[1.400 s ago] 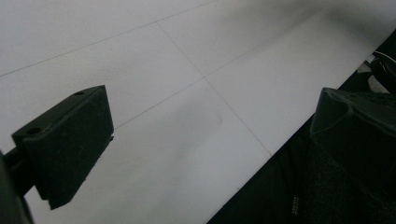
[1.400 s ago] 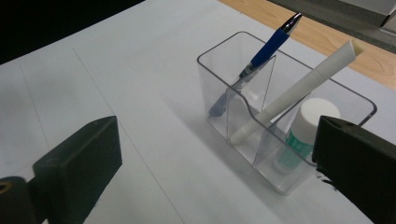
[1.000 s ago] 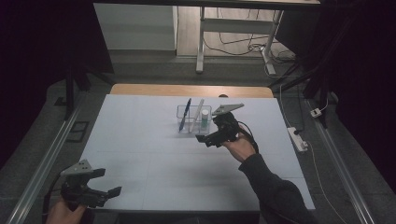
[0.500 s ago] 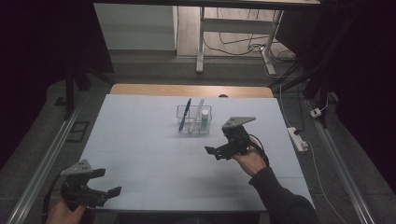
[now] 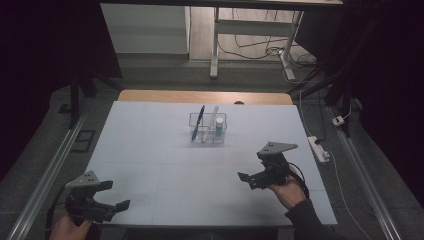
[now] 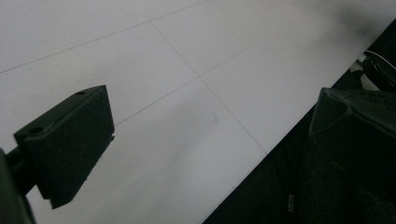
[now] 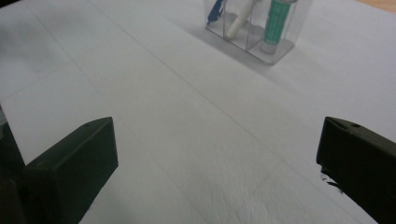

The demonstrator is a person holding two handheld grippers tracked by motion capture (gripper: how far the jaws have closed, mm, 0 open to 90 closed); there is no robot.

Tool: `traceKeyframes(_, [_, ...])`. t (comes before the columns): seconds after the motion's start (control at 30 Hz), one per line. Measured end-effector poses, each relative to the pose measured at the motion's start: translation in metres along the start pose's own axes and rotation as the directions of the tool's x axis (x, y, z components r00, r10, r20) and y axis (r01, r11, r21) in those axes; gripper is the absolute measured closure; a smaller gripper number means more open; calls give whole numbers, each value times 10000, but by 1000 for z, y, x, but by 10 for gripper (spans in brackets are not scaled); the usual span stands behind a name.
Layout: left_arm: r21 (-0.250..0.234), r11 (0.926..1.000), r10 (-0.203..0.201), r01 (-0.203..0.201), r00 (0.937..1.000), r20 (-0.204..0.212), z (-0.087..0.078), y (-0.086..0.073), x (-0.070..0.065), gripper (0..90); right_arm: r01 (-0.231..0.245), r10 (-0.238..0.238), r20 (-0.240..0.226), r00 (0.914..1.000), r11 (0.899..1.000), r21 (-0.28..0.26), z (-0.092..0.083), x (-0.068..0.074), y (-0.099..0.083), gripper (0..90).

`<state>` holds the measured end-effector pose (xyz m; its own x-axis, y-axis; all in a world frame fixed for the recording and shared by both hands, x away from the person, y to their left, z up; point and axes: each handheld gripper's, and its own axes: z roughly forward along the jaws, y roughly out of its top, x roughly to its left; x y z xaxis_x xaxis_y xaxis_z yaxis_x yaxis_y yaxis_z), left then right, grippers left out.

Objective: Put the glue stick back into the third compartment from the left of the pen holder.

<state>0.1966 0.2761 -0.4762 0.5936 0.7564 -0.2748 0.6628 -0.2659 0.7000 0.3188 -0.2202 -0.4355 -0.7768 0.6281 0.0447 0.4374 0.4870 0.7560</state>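
Right gripper (image 5: 252, 179) hangs over the near-right tabletop (image 5: 150, 150), fingers wide apart and holding nothing; the right gripper view has both pads spread with bare surface between. Left gripper (image 5: 107, 209) sits at the near-left corner, well apart from everything; one finger (image 6: 65, 144) is in the left gripper view and the gap reads as open, empty. Organizer (image 5: 207, 128) stands mid-far, well apart from both grippers, three compartments: blue pen (image 5: 199, 120) left, white pen (image 5: 211, 122) middle, green tube (image 5: 219, 128) right. Risks, as I judge them: the box is clear, light and narrow, so a sideways approach likely shoves or tips it. Both pens lean and stick out above the rim, so open fingers coming in low could clip one and lever the box over. The items sit close, so grabbing two at once is easy. Room is dim, depth is hard to read.
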Motion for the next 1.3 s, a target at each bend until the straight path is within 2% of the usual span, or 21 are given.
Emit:
traceKeyframes(0.1, [-6, 10000, -9, 9, 10000, 5, 0, 0, 0, 2, 20, -22, 234, 9997, 10000, 91, -8, 1, -9, 0])
traceKeyframes(0.47, [11, 10000, -39, 39, 10000, -6, 0, 0, 0, 2, -554, 551, 666, 9963, 9985, 33, -41, 2, -40, 0])
traceKeyframes(0.63, [18, 10000, -66, 66, 10000, -5, 0, 0, 0, 2, -895, 895, 952, 9914, 9960, -50, -55, 1, -56, 0])
traceKeyframes(0.83, [20, 10000, -88, 88, 10000, -19, 0, 0, 0, 2, -1397, 1379, 1358, 9811, 9902, 39, -70, -2, -76, 0])
traceKeyframes(0.97, [15, 9999, -105, 105, 9999, -15, 0, 0, 1, 2, -1685, 1652, 1524, 9744, 9857, 89, -76, -2, -85, 0])
traceKeyframes(1.17, [38, 9999, -136, 136, 9999, -30, 0, 0, 1, 2, -1837, 1721, 1583, 9723, 9810, 617, -77, 2, -94, 0])
traceKeyframes(1.3, [55, 9998, -177, 177, 9998, 5, 2, 1, 1, 1, -1911, 1774, 1686, 9696, 9791, 691, -77, 1, -94, 0])
